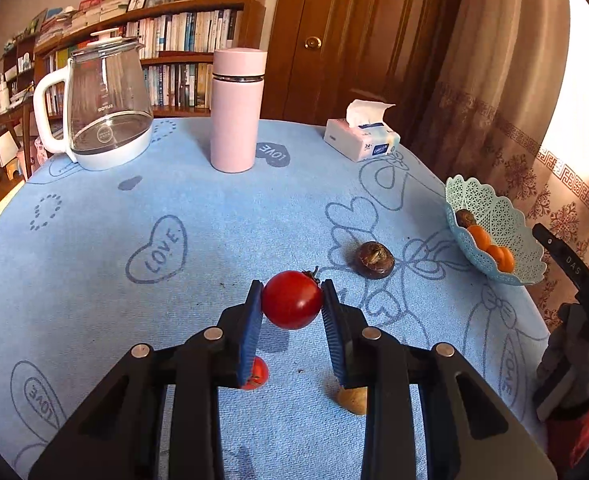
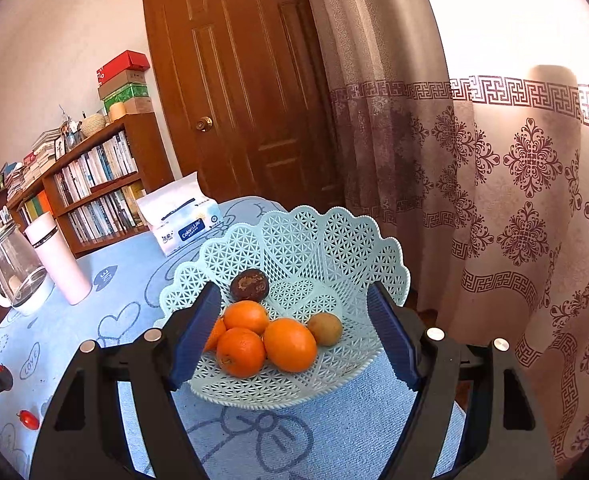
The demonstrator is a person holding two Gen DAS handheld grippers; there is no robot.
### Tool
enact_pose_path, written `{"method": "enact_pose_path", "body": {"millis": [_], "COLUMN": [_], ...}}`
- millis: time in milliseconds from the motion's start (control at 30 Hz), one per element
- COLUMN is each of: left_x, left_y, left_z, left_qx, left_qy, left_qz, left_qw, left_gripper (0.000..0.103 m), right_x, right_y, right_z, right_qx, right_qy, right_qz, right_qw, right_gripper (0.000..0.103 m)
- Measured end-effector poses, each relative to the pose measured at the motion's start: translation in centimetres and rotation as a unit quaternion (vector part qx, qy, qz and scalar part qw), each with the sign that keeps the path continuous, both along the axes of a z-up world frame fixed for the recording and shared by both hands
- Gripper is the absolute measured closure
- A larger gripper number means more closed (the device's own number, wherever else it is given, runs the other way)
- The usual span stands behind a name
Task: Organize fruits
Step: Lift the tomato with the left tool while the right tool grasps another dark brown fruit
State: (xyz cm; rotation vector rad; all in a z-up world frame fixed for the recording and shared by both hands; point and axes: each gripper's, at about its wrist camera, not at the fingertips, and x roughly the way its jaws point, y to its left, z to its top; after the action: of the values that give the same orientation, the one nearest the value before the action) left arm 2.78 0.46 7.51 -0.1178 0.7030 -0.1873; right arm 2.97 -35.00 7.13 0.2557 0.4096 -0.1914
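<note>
My left gripper (image 1: 291, 292) is shut on a red tomato (image 1: 292, 300) and holds it above the blue tablecloth (image 1: 174, 208). Below it lie a small red tomato (image 1: 259, 374) and a tan fruit (image 1: 352, 399), both partly hidden by the fingers. A dark brown fruit (image 1: 373, 259) lies on the cloth ahead to the right. The pale green lattice basket (image 1: 494, 208) stands at the table's right edge. My right gripper (image 2: 294, 336) is open and empty, its fingers either side of the basket (image 2: 314, 240), which holds several oranges (image 2: 289, 344), a tan fruit (image 2: 325, 329) and a dark fruit (image 2: 249, 285).
A glass kettle (image 1: 102, 104), a pink flask (image 1: 236, 110) and a tissue pack (image 1: 360, 140) stand at the table's far side. A small red tomato (image 2: 28, 419) lies on the cloth at the left of the right wrist view. Curtains hang just beyond the table's right edge.
</note>
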Motion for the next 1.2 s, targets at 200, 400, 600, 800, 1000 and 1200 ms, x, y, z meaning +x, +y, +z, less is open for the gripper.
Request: {"method": "enact_pose_path", "body": {"millis": [200,400,600,800,1000,1200], "left_x": [-1.1,-1.6,-1.7,-1.8,-1.7,-1.5], "left_y": [3.1,5.1,5.5,5.6,5.4,5.1], "left_z": [0.5,0.5,0.1,-0.2,-0.8,-1.2], "left_qx": [-0.007,-0.019,-0.025,-0.032,-0.036,-0.036], "left_qy": [-0.007,-0.009,-0.005,-0.003,0.005,0.01], "left_qz": [0.028,0.045,0.041,0.036,0.027,0.019], "left_qw": [0.9996,0.9988,0.9988,0.9988,0.999,0.9991], "left_gripper": [0.073,0.073,0.073,0.073,0.073,0.073], "right_x": [0.2,1.8,3.9,6.9,9.3,10.5], "right_y": [3.5,8.9,14.6,18.5,21.1,21.1], "right_z": [0.6,1.0,-0.2,-2.3,-4.5,-5.7], "right_qx": [-0.023,-0.031,-0.026,-0.04,-0.065,-0.07], "right_qy": [0.001,0.024,0.079,0.133,0.182,0.206], "right_qz": [0.041,0.133,0.23,0.273,0.289,0.277], "right_qw": [0.999,0.99,0.97,0.952,0.938,0.936], "right_gripper": [0.026,0.026,0.026,0.026,0.037,0.049]}}
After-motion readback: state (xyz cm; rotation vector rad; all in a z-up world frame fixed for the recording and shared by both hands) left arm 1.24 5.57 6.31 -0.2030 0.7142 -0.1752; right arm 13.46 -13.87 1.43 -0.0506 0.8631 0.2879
